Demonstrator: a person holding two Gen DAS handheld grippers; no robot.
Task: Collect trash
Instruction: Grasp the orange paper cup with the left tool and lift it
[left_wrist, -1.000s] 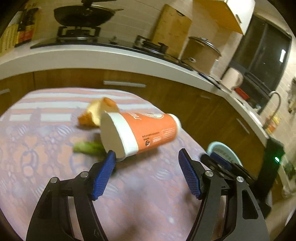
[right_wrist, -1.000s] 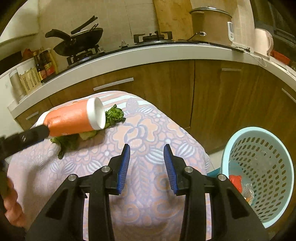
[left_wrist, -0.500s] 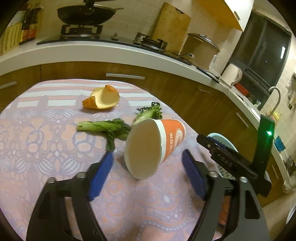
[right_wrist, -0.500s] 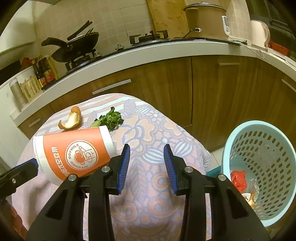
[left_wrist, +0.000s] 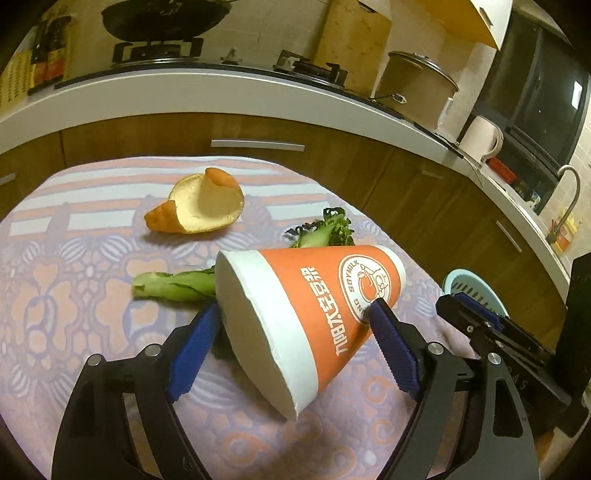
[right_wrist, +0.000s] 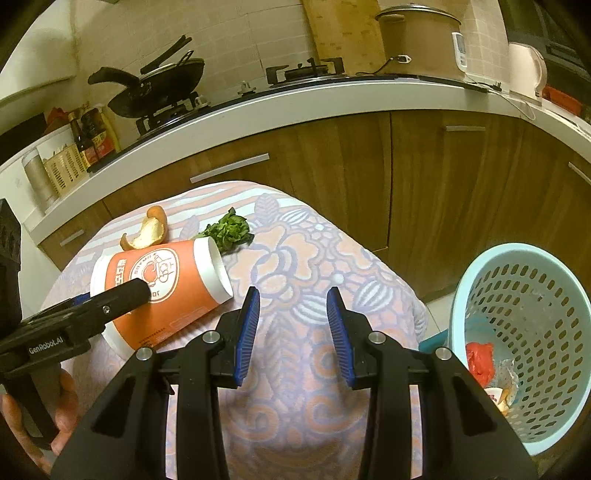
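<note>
An orange and white paper cup (left_wrist: 317, 306) lies on its side on the patterned tablecloth (left_wrist: 74, 295), wide mouth toward the left wrist camera. My left gripper (left_wrist: 291, 307) straddles it, and its jaws are closing. The right pad (left_wrist: 384, 332) touches the cup's side, while the left pad (left_wrist: 192, 350) stands just clear of the rim. In the right wrist view the cup (right_wrist: 166, 295) lies left of my right gripper (right_wrist: 293, 295), which hangs open over bare cloth. An orange peel (left_wrist: 201, 206) and a green vegetable stalk (left_wrist: 173, 286) lie behind the cup.
A light blue perforated basket (right_wrist: 546, 295) with red and pale scraps inside stands on the floor, right of the table. A curved kitchen counter (right_wrist: 332, 99) with wooden cabinets runs behind the table. A person's hand (right_wrist: 62, 417) holds the left gripper's handle.
The cup was up near the left pad, then tipped and turned; now it lies on its side between the left jaws. The left gripper came down closer. The right gripper stayed put.
</note>
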